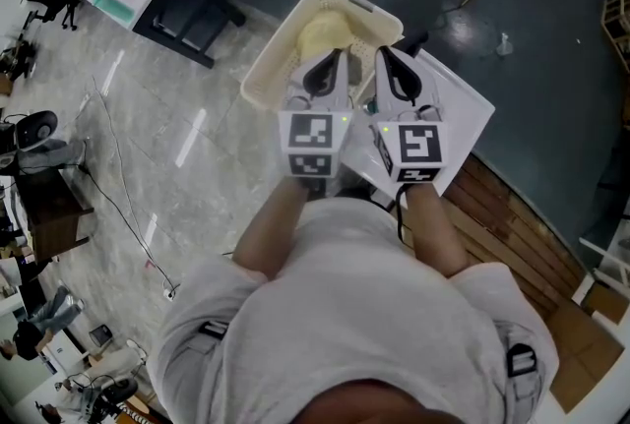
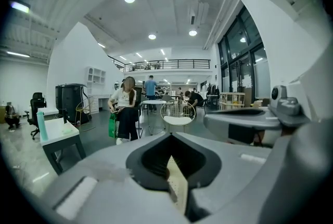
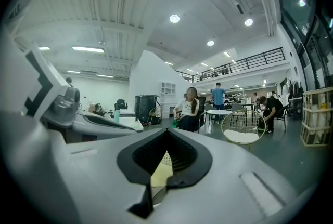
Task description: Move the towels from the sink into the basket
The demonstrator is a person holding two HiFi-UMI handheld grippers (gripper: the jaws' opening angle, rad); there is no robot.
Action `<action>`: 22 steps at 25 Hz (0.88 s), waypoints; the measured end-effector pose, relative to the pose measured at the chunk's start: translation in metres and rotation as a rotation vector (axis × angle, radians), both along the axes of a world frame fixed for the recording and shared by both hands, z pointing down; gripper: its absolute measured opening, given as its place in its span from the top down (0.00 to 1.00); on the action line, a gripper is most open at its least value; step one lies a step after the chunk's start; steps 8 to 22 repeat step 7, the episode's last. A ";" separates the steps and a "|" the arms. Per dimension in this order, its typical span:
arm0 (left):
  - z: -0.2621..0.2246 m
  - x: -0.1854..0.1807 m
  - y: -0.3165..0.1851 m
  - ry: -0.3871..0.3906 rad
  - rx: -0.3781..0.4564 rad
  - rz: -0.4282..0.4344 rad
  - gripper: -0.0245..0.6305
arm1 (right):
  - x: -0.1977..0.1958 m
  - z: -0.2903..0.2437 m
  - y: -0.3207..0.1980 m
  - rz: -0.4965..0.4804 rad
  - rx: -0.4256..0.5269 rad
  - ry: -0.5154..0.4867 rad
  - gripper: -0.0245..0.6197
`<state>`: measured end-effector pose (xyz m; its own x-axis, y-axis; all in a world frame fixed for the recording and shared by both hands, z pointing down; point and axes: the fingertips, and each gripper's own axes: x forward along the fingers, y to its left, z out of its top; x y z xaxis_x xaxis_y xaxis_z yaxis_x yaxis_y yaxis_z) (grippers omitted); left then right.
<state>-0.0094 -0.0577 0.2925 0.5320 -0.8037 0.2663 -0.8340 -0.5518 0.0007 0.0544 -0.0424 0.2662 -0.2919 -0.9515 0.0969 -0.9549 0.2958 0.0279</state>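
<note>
- Basket (image 1: 264, 78): cream
- Towel (image 1: 317, 36): pale yellow, it seems
- Left gripper (image 1: 335, 58), right gripper (image 1: 387, 58): grey, black-and-white square markers
- Sink (image 1: 465, 109): white
- Floor (image 1: 197, 186): grey, marbled

The person holds both grippers out in front of the chest, side by side and close together, at about the same height, jaws pointing forward and away from the body. The left gripper (image 1: 335, 60) has its jaws closed together, and so does the right gripper (image 1: 387, 60). Each marker cube, left (image 1: 313, 142) and right (image 1: 415, 149), faces up. The bare left forearm (image 1: 271, 230) and right forearm (image 1: 433, 230) reach forward from short pale sleeves, elbows bent and tucked near the torso.
</note>
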 end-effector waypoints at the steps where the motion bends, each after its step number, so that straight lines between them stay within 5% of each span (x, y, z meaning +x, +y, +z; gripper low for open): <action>1: 0.001 0.001 -0.001 -0.002 -0.001 0.000 0.93 | 0.001 0.001 -0.001 -0.001 0.000 0.000 0.95; 22: 0.005 0.002 -0.003 -0.010 -0.003 -0.003 0.93 | 0.007 0.007 -0.002 0.009 -0.008 0.001 0.95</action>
